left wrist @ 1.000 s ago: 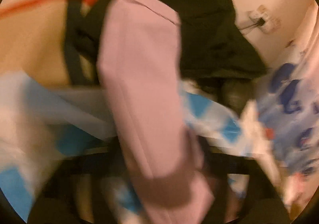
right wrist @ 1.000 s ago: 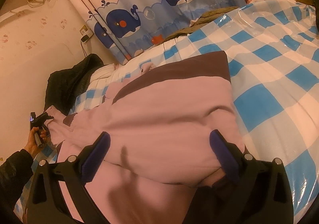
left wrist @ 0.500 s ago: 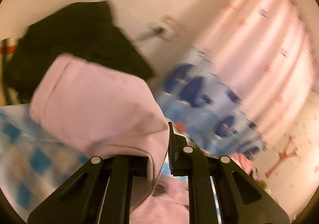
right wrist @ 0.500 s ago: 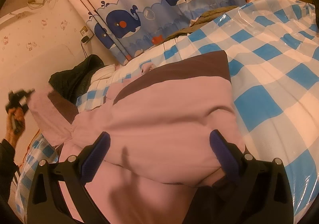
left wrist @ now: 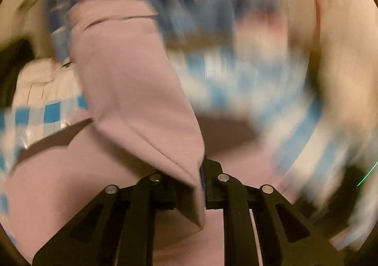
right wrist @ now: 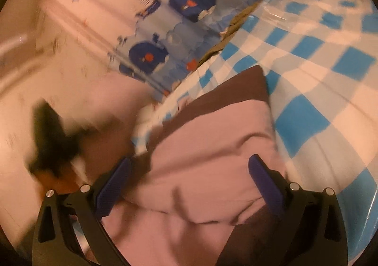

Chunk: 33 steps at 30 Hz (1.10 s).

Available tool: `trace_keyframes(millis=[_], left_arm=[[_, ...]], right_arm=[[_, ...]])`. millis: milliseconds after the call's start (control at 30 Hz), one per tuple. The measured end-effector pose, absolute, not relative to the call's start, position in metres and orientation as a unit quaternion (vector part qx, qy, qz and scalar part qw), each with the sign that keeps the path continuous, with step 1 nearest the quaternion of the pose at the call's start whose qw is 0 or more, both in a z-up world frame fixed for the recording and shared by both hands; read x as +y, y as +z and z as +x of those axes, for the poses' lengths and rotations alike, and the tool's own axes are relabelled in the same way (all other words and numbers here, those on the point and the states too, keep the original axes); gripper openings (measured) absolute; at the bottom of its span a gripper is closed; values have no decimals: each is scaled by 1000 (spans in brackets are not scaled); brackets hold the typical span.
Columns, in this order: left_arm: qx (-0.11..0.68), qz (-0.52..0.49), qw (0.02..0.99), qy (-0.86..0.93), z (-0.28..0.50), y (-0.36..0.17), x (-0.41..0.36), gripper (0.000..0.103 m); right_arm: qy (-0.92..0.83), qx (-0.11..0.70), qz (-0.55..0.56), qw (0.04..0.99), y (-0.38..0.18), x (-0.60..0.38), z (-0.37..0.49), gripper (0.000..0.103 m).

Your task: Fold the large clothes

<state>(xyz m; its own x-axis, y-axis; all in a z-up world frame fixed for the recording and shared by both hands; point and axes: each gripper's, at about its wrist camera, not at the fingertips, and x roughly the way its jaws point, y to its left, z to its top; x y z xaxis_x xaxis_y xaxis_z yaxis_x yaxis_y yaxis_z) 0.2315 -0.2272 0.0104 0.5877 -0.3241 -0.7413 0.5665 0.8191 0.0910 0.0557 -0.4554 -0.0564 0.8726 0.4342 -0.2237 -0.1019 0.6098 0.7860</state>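
A bed under a blue-check sheet fills the room, a whale curtain behind it. On the sheet lies the pink garment with its brown hem. A second ago the left claw was only reaching the sleeve out at the side; now it is pinched narrow on the sleeve's edge and has swung it up over the body, the view smeared by the sweep. The right claw has shifted and rolled, jaws wide, low over the garment, gripping nothing. I judge the sleeve fold is under way, not yet laid down.
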Motion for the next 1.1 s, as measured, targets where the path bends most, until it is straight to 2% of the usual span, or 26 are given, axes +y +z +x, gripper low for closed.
trace_keyframes(millis=[33,67,100,133,300,367,467,600,767,800,833,900,1033,1100], left_arm=[[377,263,858,-231,218,-22,-257,21],[347,332,851,-211,206,-41,-272,30],[301,406,842,-189,188,-55,-286,34],[285,429,837,-185,181,-58,-294,41],[244,458,828,-211,152,-37,-278,61],[248,428,841,-220,140,-22,-247,68],[271,331,876,-223,140,18,-171,81],[306,219,912,-166,177,44,-78,83],[362,24,926,-100,231,39,41,83],[368,-12,925,-90,235,34,60,83],[370,-29,924,-87,237,29,68,83],[376,-52,921,-83,236,17,79,83],[381,-43,920,-82,224,5,82,83],[372,-53,922,-89,218,12,84,83]], right_arm=[[156,194,435,865,-60,-462,56,96],[160,186,466,850,-66,-471,55,96],[164,181,485,840,-70,-476,55,96],[166,176,499,832,-72,-481,55,96],[168,186,492,834,-68,-479,58,96],[179,187,513,818,-70,-485,60,96],[213,171,573,772,-69,-497,63,96],[231,189,576,761,-47,-498,73,96],[187,266,560,762,-41,-489,118,96],[183,273,551,768,-39,-487,126,93],[180,275,539,775,-36,-485,132,86],[171,292,510,790,-29,-477,139,23],[195,282,475,810,-10,-465,134,21],[213,250,454,828,13,-459,115,21]])
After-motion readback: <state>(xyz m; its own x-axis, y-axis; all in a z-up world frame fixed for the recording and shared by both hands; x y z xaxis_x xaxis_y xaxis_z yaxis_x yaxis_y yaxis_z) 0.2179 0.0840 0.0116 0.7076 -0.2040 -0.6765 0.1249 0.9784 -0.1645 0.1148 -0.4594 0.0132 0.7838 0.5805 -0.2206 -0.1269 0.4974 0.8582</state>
